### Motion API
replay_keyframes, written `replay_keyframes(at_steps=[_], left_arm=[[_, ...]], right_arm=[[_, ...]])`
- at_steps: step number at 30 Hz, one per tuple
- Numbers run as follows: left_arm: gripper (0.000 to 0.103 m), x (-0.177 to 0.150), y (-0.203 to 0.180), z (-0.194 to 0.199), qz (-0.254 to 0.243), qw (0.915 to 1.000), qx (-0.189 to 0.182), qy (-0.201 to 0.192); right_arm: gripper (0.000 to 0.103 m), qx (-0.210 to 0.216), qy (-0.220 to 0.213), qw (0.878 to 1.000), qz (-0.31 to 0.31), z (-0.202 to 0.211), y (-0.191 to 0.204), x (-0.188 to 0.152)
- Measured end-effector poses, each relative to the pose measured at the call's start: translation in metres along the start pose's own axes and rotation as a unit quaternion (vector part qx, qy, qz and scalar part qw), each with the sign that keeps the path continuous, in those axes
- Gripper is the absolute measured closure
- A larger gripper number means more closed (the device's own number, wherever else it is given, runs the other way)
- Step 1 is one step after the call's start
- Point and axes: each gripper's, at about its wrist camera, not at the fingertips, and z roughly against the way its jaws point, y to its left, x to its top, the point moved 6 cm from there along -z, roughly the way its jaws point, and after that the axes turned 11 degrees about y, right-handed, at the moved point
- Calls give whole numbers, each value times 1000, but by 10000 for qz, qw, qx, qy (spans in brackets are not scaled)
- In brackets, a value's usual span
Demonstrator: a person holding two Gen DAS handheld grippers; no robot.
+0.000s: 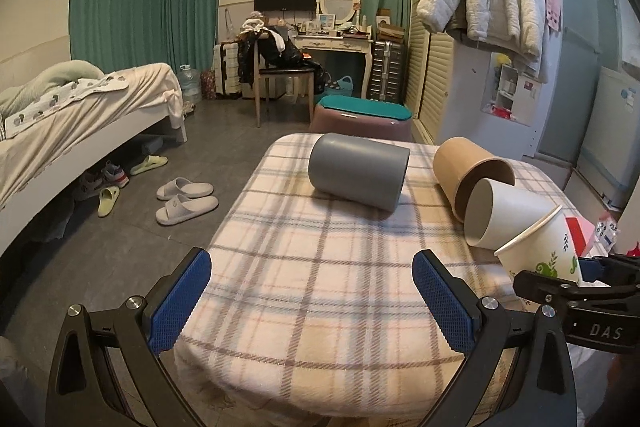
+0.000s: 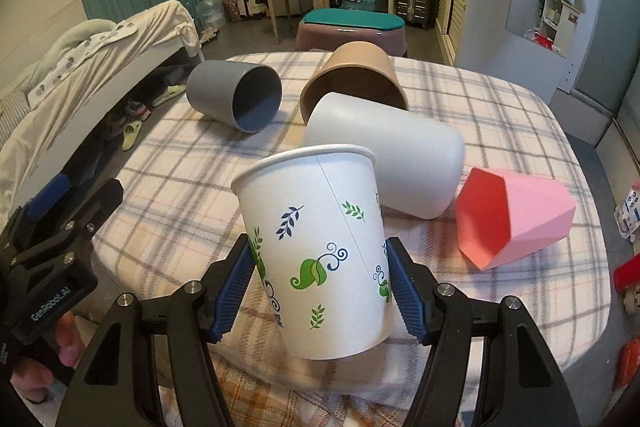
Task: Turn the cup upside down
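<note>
My right gripper (image 2: pixel 320 287) is shut on a white paper cup with green leaf prints (image 2: pixel 316 243), held rim up and tilted a little left, its base just above the plaid tablecloth (image 2: pixel 180 187). The same cup (image 1: pixel 540 251) shows at the right edge of the left wrist view, with the right gripper (image 1: pixel 580 279) on it. My left gripper (image 1: pixel 312 291) is open and empty over the near left part of the table. It shows at the left of the right wrist view (image 2: pixel 60 219).
Several cups lie on their sides: grey (image 2: pixel 236 95), brown (image 2: pixel 352 75), plain white (image 2: pixel 384 159), pink faceted (image 2: pixel 516 223). A purple stool with a teal top (image 2: pixel 352 31) stands beyond the table. A bed (image 1: pixel 80 115) is at the left.
</note>
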Motion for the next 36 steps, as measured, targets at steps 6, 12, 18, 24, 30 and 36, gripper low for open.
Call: replay_keyframes(at_steps=[6,12,18,24,30,36], left_arm=[[0,-3,-3,-3,-67,10000,-17,65],[0,-3,-5,-5,-108,9999,44,97],[0,-1,-9,-1,-164,9997,155,72],[0,-2,-27,7,-340,9994,114,36],[0,-2,-61,16,-447,9990,-87,3],[0,-9,-108,26,-456,9978,-471,-50]], right_arm=[[38,-73,242,9997,-60,-18,1,-5],[37,-72,299,9995,-100,-25,-2,-2],[22,62,18,9999,-109,-8,-9,-1],[14,137,-585,9978,-272,27,-28,-1],[12,-106,-1282,9907,-442,62,-63,-8],[12,-309,-1661,9836,-634,80,-104,-24]])
